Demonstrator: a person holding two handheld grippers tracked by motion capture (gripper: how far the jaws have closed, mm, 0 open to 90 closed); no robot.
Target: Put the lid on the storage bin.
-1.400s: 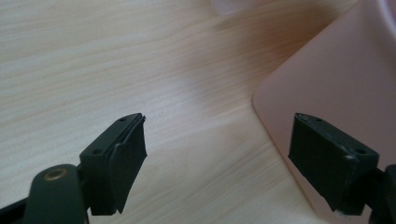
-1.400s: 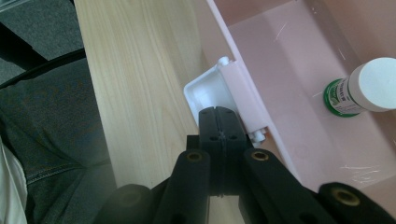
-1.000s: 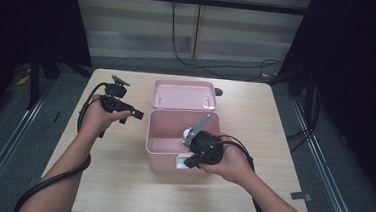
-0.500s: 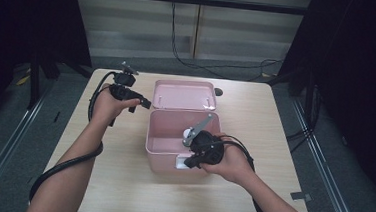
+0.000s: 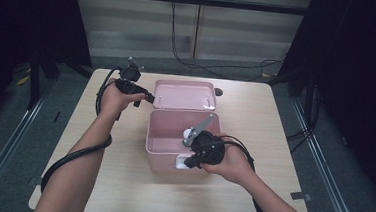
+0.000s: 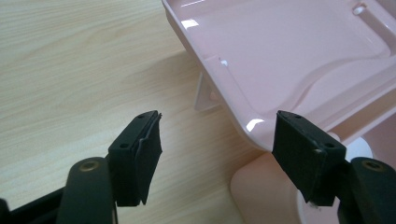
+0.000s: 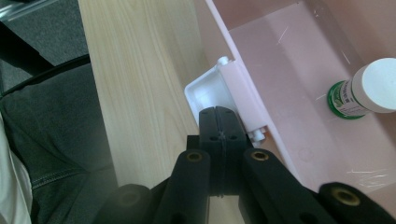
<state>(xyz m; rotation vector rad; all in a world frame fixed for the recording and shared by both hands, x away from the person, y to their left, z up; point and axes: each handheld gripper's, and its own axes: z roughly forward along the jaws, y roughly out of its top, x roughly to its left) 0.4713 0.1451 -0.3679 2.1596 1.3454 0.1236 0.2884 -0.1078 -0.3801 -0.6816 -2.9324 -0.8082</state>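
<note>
On the wooden surface (image 5: 120, 181) sits my pink box (image 5: 163, 147), lid (image 5: 184, 95) swung open and lying flat behind it. Inside the box, a small bottle (image 7: 362, 91) with white cap and green label lies against the wall; label print too small to read. No other writing or brand legible anywhere.

Left tongs (image 5: 149, 97): my left hand (image 5: 114, 98) holds them level at the lid's left edge, forearm stretched forward from the near left. In the left gripper view the tongs (image 6: 217, 140) stand apart with the lid's corner rim between them, pads not pressing it; the jaws have just been closing a bit. A white hinge tab (image 6: 205, 95) shows under the lid edge.

Right tongs (image 5: 184, 162): my right hand (image 5: 229, 161) grips them at the box's near front wall, wrist angled in from the near right, cable trailing back along the arm. The grey plate on top sticks up over the box. In the right gripper view the tongs (image 7: 224, 133) are pressed together, tips right at the white latch (image 7: 212, 95) on the front wall; can't tell whether any of the latch is pinched between them.
</note>
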